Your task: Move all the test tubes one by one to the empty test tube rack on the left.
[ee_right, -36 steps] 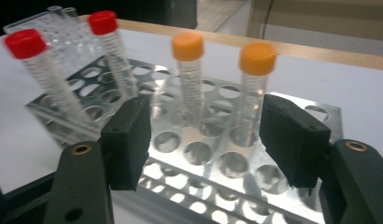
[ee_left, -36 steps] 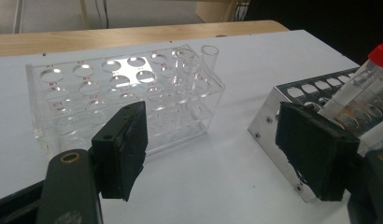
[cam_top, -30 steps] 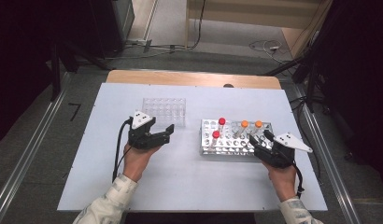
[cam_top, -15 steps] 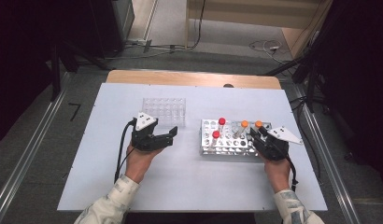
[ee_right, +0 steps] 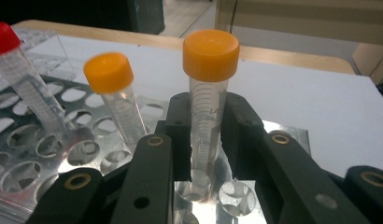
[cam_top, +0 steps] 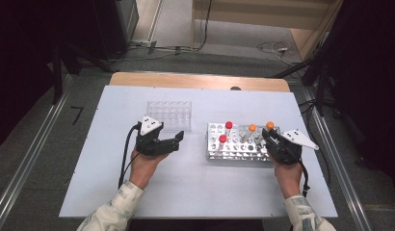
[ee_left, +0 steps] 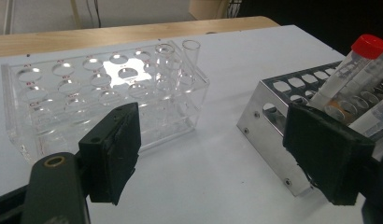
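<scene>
— What changed since a second ago?
— The right gripper [ee_right: 204, 140] has just closed, pinching the orange-capped tube [ee_right: 207, 100].
— And left to right?
— Left gripper [ee_left: 217, 154] spread; tube upright, cap up, in the metal rack [cam_top: 216, 153].

The metal rack [cam_top: 239, 149] sits on the table [cam_top: 195, 192], right of centre. Left of the metal rack and slightly farther back stands the clear rack [cam_top: 169, 114]. Four capped tubes [cam_top: 252, 132] stand in the metal rack, toward its back and right end.
</scene>
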The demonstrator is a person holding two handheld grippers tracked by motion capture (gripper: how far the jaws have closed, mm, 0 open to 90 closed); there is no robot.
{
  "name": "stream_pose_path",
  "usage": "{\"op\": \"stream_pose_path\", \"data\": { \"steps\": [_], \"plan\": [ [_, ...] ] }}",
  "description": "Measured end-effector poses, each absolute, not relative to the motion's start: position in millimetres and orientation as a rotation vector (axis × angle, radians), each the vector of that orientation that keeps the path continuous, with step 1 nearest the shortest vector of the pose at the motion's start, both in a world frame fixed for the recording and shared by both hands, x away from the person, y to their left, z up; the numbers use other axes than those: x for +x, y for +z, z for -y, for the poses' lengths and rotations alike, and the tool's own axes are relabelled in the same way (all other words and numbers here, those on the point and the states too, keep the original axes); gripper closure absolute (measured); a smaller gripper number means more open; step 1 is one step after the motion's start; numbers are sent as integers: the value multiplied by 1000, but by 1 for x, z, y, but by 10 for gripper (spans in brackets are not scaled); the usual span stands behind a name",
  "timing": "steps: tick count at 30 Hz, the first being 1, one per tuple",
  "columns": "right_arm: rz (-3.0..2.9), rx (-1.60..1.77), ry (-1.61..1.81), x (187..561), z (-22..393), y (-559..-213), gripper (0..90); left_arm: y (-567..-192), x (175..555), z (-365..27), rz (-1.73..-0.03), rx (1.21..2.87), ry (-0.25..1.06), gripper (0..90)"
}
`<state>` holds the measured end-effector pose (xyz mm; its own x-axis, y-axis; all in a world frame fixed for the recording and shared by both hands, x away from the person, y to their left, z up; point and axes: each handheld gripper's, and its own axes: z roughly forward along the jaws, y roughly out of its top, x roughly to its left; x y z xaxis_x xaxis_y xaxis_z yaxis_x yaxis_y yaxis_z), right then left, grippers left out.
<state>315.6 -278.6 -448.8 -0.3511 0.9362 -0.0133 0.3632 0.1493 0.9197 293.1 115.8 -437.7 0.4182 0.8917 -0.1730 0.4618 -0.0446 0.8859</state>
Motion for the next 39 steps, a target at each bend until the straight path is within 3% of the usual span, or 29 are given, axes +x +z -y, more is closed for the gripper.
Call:
{"op": "stream_pose_path", "data": {
  "steps": [18,39],
  "plan": [
    [-1776,1150,1308,284,281,-412,715,-435,288,-116,-1190,1668,536,190],
    [-1953,1050,1410,245,262,-413,716,-433,279,-115,-1171,1668,537,171]
  ]
}}
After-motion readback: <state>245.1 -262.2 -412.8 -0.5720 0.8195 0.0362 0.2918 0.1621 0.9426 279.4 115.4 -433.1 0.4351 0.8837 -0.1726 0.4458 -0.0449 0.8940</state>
